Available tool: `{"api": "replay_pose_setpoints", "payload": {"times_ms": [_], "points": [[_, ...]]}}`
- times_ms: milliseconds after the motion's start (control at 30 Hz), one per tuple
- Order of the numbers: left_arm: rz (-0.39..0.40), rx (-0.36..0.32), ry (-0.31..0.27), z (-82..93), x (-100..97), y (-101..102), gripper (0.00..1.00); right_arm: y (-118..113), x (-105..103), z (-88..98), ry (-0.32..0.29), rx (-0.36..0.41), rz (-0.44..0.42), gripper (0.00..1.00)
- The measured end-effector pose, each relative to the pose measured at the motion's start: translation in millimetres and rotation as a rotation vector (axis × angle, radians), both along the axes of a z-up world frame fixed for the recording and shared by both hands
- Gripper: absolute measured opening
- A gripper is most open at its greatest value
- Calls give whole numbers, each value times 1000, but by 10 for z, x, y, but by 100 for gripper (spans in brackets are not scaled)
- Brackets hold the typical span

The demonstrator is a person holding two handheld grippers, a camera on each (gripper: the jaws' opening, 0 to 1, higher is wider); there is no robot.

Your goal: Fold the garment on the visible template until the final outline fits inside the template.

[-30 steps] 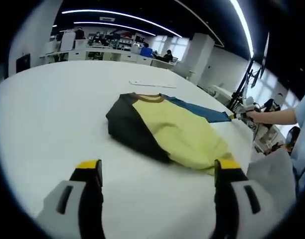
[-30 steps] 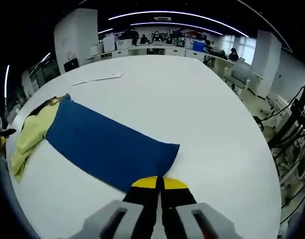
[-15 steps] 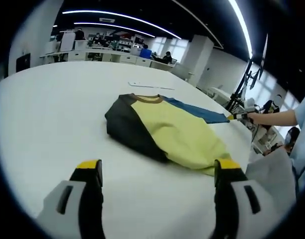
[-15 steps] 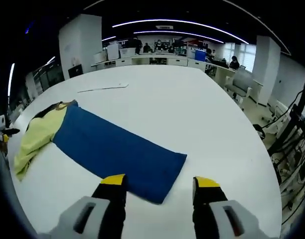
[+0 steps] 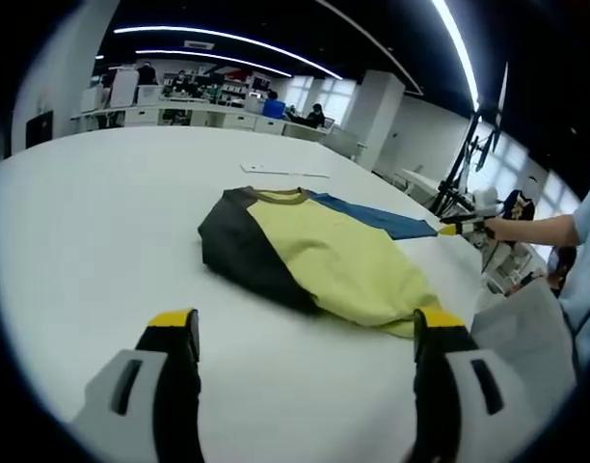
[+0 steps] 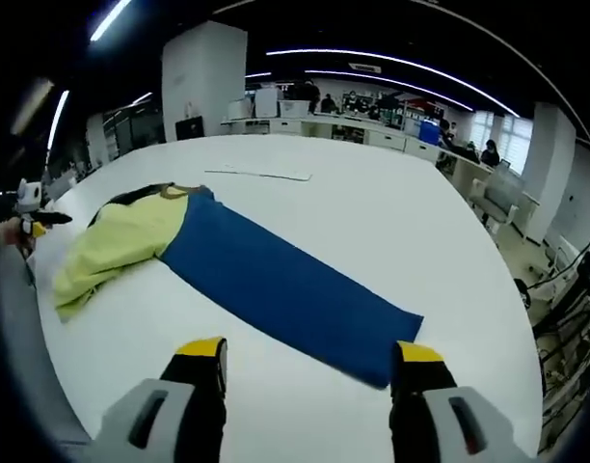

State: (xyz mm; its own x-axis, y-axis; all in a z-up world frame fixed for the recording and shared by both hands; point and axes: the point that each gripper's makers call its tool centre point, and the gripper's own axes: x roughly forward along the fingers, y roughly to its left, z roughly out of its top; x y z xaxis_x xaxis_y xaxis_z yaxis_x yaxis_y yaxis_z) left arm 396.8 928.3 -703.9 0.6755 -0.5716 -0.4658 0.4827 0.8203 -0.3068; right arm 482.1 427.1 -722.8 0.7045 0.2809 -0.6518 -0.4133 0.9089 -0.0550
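Note:
A garment lies flat on the white table (image 5: 83, 222): yellow body (image 5: 334, 253), black sleeve (image 5: 239, 253) folded along its left side, brown collar (image 5: 283, 195). Its blue sleeve (image 6: 285, 289) stretches straight out toward my right gripper (image 6: 309, 355), which is open just short of the cuff end, holding nothing. My left gripper (image 5: 305, 328) is open above bare table, in front of the yellow hem. In the left gripper view the right gripper (image 5: 466, 224) shows in a hand beyond the blue sleeve (image 5: 377, 218). The yellow body (image 6: 121, 241) lies left in the right gripper view.
A thin flat white strip (image 5: 276, 172) lies on the table beyond the collar, also the strip (image 6: 258, 175). Office desks (image 6: 314, 123) with people stand far back. Stands and cables (image 5: 469, 164) rise past the table's right edge. A person's sleeve (image 5: 589, 241) is at the right.
My right gripper, shut on the blue cuff a second ago, has opened, let it go and drawn back. The sleeve now lies fully stretched. The left gripper has hardly moved.

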Motion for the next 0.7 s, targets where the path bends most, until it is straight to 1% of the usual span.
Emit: {"api": "replay_pose_setpoints", "payload": {"times_ms": [133, 200, 400, 467, 567, 700], "points": [[-7, -6, -17, 39, -28, -14, 89, 210, -83, 78, -11, -16, 59, 68], [-14, -2, -25, 46, -46, -15, 89, 324, -113, 125, -24, -10, 81, 68], [-17, -6, -32, 66, -111, 11, 89, 508, -159, 198, -41, 6, 104, 66], [-23, -5, -33, 68, -127, 23, 89, 590, -197, 226, -48, 2, 126, 66], [-28, -6, -36, 77, -140, 40, 89, 743, -250, 307, -66, 21, 144, 65], [-36, -12, -41, 88, -149, 42, 88, 926, -298, 355, -76, 26, 180, 64]]}}
